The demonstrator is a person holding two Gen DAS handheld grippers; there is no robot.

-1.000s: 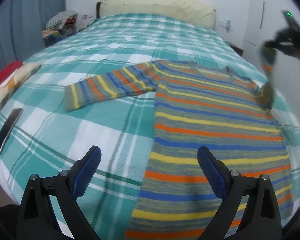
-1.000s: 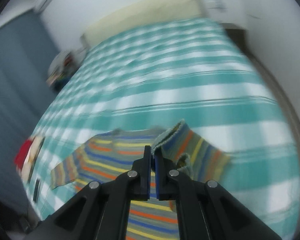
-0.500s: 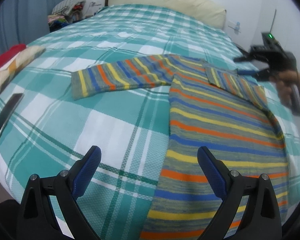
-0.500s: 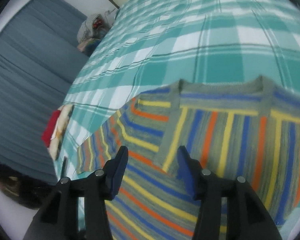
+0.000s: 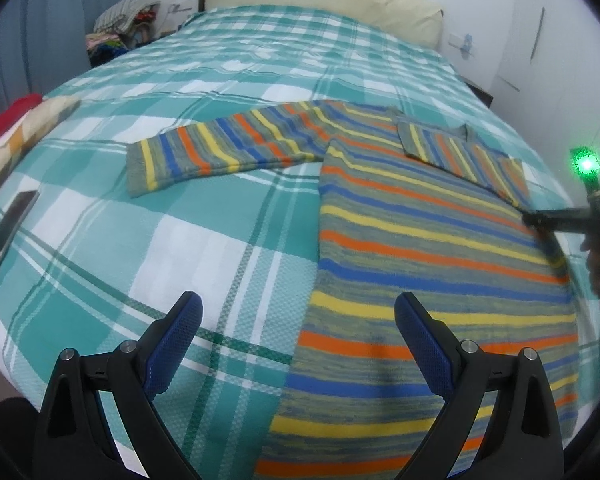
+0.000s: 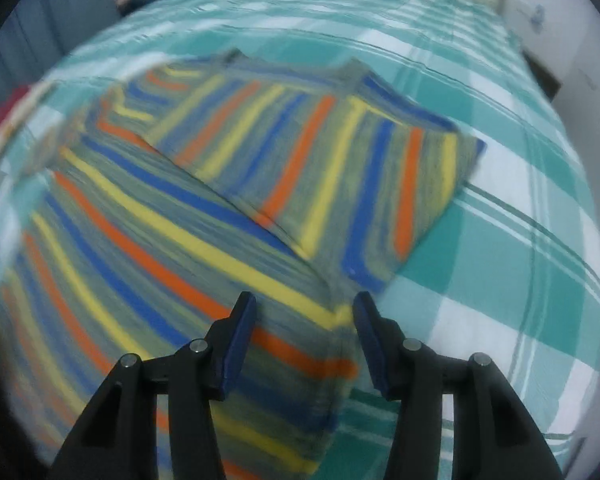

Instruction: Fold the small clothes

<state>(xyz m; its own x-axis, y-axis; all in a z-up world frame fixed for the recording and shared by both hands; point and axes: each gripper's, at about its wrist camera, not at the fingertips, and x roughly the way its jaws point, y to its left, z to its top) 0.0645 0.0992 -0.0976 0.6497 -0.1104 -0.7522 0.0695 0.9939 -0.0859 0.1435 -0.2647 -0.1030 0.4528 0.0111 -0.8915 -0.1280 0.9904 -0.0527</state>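
Observation:
A striped sweater (image 5: 420, 240) in grey, orange, yellow and blue lies flat on the bed. Its left sleeve (image 5: 220, 148) stretches out to the left. Its right sleeve (image 5: 460, 152) is folded across the chest; it also shows in the right wrist view (image 6: 332, 160). My left gripper (image 5: 298, 332) is open and empty above the sweater's lower left edge. My right gripper (image 6: 304, 336) is open and empty over the sweater's right edge (image 6: 340, 320), below the folded sleeve. It also shows in the left wrist view (image 5: 540, 220) at the sweater's right side.
The bed has a teal and white plaid cover (image 5: 180, 260) and a cream pillow (image 5: 320, 4) at the head. A dark phone (image 5: 8, 236) and folded clothes (image 5: 16, 136) lie at the left edge. A clothes pile (image 5: 124, 20) sits beyond the bed.
My right gripper carried the right sleeve over the chest, let it go and opened, then drew back down to the sweater's right edge. My left gripper stayed open and shifted slightly.

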